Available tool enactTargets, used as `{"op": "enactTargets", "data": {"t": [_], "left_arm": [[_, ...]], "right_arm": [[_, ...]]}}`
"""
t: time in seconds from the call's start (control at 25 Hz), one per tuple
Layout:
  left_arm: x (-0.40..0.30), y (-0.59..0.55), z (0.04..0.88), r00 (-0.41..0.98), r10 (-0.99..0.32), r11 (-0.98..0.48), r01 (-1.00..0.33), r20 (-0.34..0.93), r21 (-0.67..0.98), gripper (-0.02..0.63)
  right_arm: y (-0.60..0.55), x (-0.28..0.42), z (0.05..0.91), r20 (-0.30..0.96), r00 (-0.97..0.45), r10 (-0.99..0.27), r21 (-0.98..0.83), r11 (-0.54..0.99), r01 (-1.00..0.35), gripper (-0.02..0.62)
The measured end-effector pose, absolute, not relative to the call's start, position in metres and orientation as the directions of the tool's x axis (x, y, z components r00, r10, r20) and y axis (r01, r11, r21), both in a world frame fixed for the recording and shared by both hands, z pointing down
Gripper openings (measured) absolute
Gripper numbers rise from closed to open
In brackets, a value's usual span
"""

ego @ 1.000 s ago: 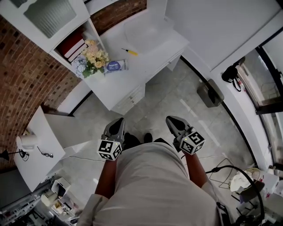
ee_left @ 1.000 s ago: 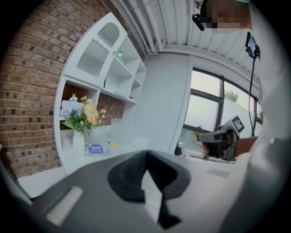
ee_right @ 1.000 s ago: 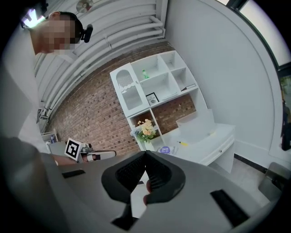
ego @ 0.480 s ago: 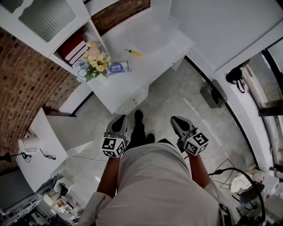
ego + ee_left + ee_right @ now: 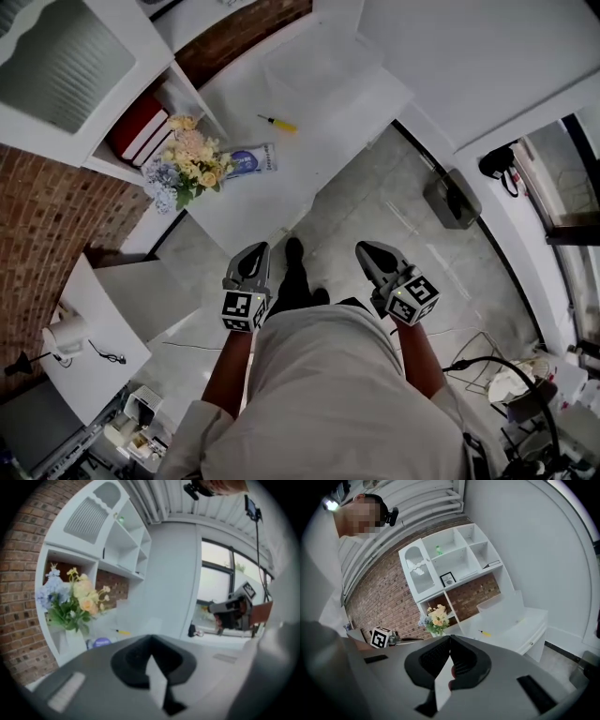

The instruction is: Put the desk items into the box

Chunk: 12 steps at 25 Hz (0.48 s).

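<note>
Screwdriver (image 5: 277, 123) and blue-labelled pack (image 5: 251, 161) lie on the surface (image 5: 314, 150) near the clear box (image 5: 319, 67); both look light and are likely best pinched mid-length. Left gripper (image 5: 253, 255) and right gripper (image 5: 367, 253) carry nothing, jaws pressed together.

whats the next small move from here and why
Probably a step closer to the desk, since it looks out of reach: the left gripper and right gripper hang by the body over the floor, jaws together and empty. The yellow screwdriver and blue packet lie on the desk beside the clear box.
</note>
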<state>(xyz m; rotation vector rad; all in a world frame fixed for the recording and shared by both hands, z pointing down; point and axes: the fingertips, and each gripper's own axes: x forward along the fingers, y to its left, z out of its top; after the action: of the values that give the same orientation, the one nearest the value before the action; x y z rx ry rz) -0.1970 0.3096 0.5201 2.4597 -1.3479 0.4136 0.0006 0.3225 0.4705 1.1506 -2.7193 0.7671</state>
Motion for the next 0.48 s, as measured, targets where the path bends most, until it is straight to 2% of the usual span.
{"op": "enactTargets", "data": {"t": [0.24,0.48], "left_arm": [[-0.204,0.257,0.533,0.515,-0.733,-0.548,-0.834,0.444,0.062,0.002],[-0.203,0.216,0.547,0.584,-0.673,-0.620,-0.780,0.453,0.084,0.002]], "right_arm": [[0.270,-0.011,0.479,0.292,-0.692,-0.660,-0.426,0.558,-0.712,0.000],[0.230,-0.026,0.489,0.323,-0.666,-0.673,-0.431,0.522,-0.736,0.000]]}}
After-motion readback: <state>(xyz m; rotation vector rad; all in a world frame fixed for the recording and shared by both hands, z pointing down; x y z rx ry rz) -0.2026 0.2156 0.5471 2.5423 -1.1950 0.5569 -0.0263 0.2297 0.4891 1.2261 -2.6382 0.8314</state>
